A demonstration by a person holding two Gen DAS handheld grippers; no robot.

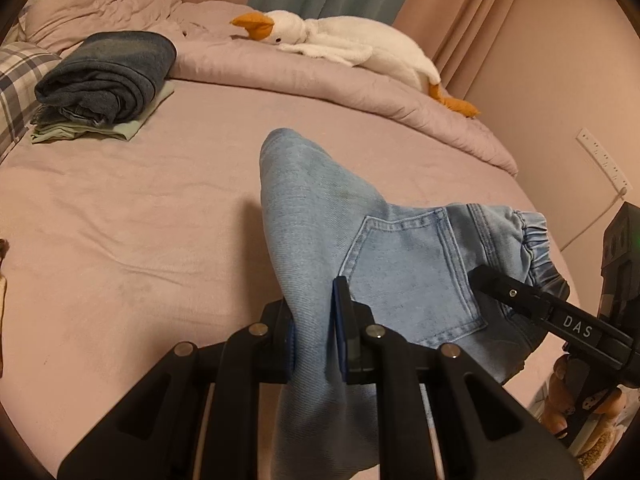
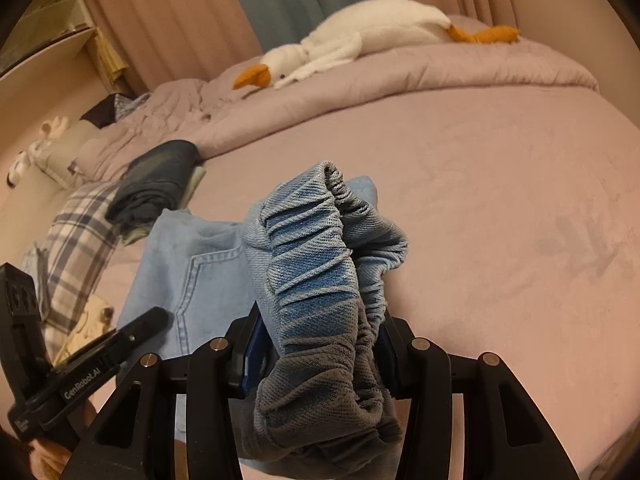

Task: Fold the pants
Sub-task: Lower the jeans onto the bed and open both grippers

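Observation:
Light blue denim pants (image 1: 384, 248) hang above the pink bed, held up between both grippers. My left gripper (image 1: 314, 332) is shut on a fold of the denim, beside the back pocket (image 1: 412, 276). The other gripper's finger (image 1: 532, 300) shows at the right, by the elastic waistband (image 1: 528, 236). In the right wrist view, my right gripper (image 2: 318, 356) is shut on the bunched elastic waistband (image 2: 316, 264), which fills the gap between its pads. The rest of the pants (image 2: 192, 272) drape to the left, where the left gripper's finger (image 2: 136, 330) reaches in.
A pile of folded clothes (image 1: 108, 76) with dark denim on top lies at the back left of the bed sheet (image 1: 132, 208). A white plush goose (image 1: 344, 40) rests on the rumpled quilt (image 1: 304, 76). A plaid pillow (image 2: 76, 232) lies at the left. A wall socket (image 1: 604, 162) is at the right.

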